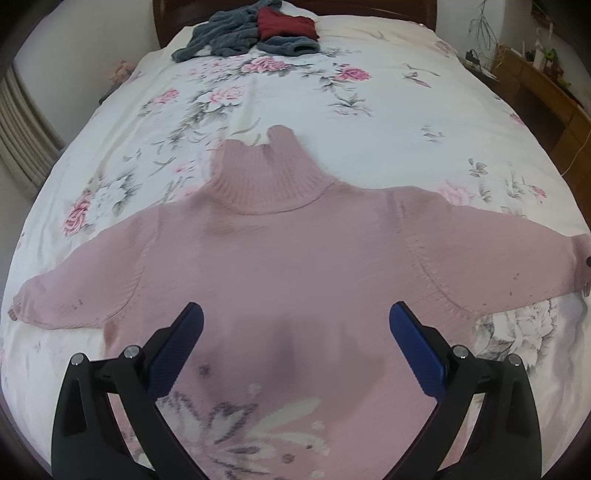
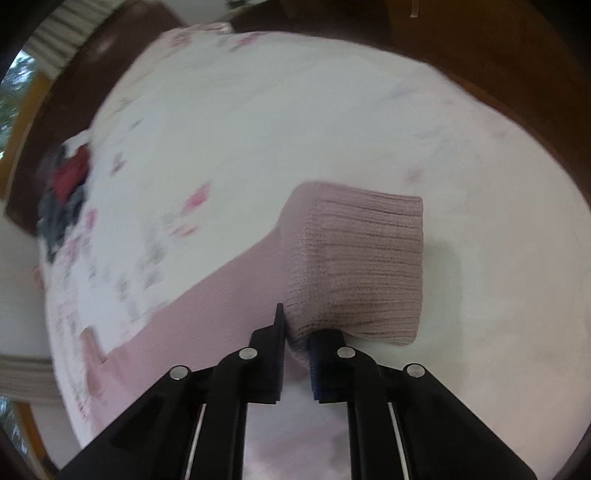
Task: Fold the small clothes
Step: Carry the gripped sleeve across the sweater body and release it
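Plainly, one pink sweater [image 1: 295, 251] lies spread flat on the floral bedspread [image 1: 388, 110], turtleneck collar pointing toward the headboard [image 1: 369, 4] and both sleeves stretched out sideways, so that the garment spans nearly the full width of the bed in the left wrist view. Its left cuff ends near the bed's left edge, and the right sleeve runs out to the picture's right border. Beyond the collar a broad stretch of bare bedspread reaches up to a pile of other clothes [image 1: 251, 33] by the headboard: one red piece [image 1: 286, 23] lying on grey-blue fabric whose number of pieces cannot be told. A wooden cabinet [image 1: 546, 96] stands off the bed's right side. The left gripper [image 1: 295, 317] hovers over the lower chest of the sweater, above its white flower pattern, with its two blue-padded fingers [image 1: 177, 350] spread wide and nothing between them. The right gripper [image 2: 297, 328] sits low at the ribbed cuff [image 2: 362, 266] of the right sleeve, its jaws drawn close together and pinching a fold of the knit at the cuff's near corner; the cuff stands up slightly from the bedspread, with plain white cover open ahead and to the right, up to the dark wooden bed frame [image 2: 509, 85].
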`<state>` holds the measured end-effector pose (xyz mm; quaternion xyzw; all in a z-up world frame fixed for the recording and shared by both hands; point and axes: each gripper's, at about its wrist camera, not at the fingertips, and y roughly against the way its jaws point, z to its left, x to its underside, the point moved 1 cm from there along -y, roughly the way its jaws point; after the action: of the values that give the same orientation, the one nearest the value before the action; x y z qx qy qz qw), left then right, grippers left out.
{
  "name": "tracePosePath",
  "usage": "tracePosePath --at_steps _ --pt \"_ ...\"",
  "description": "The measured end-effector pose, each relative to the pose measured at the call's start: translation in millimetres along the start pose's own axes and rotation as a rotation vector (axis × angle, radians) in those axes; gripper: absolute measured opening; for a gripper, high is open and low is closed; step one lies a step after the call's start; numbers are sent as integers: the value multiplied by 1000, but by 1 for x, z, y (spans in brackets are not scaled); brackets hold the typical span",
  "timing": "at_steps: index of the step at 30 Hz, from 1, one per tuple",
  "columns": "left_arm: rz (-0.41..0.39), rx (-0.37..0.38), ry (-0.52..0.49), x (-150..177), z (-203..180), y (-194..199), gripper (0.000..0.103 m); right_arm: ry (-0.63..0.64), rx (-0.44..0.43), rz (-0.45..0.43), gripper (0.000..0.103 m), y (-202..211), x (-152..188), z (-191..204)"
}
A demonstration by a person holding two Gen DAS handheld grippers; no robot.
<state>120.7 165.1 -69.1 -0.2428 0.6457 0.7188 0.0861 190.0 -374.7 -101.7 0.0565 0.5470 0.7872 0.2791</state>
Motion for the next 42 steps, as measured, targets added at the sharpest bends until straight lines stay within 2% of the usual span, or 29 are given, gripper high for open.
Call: tracePosePath --at_steps 2,3,5,8,11,15,22,27,30,31,33,36,42 --pt "3 4 18 2 9 1 100 24 -54 17 11 4 16 14" --pt "9 10 32 3 14 1 100 24 -80 31 11 -2 5 41" --pt "34 24 69 5 26 -2 100 30 -130 54 11 -4 22 57" --pt "46 36 101 8 39 -3 100 84 -191 95 11 -16 41 104" --pt "43 24 104 10 49 -1 100 134 -230 118 11 -25 56 145" --pt "61 42 137 11 60 -1 100 241 -284 140 11 -34 95 198" --pt "57 63 150 8 67 2 100 463 -267 184 11 -63 164 275" --pt "73 94 144 4 60 -1 100 551 -193 225 11 -97 197 292" --pt "88 117 138 2 50 -5 100 572 -177 280 20 -109 209 290" --pt "92 129 137 0 46 -6 100 571 -185 300 28 -109 211 285" --pt "96 151 133 -2 38 -8 100 581 -201 314 33 -104 213 278" --pt "112 203 130 -4 18 -14 99 601 -217 312 47 -81 211 255" --pt "176 312 84 -8 -42 -37 99 501 -163 284 49 -51 203 186"
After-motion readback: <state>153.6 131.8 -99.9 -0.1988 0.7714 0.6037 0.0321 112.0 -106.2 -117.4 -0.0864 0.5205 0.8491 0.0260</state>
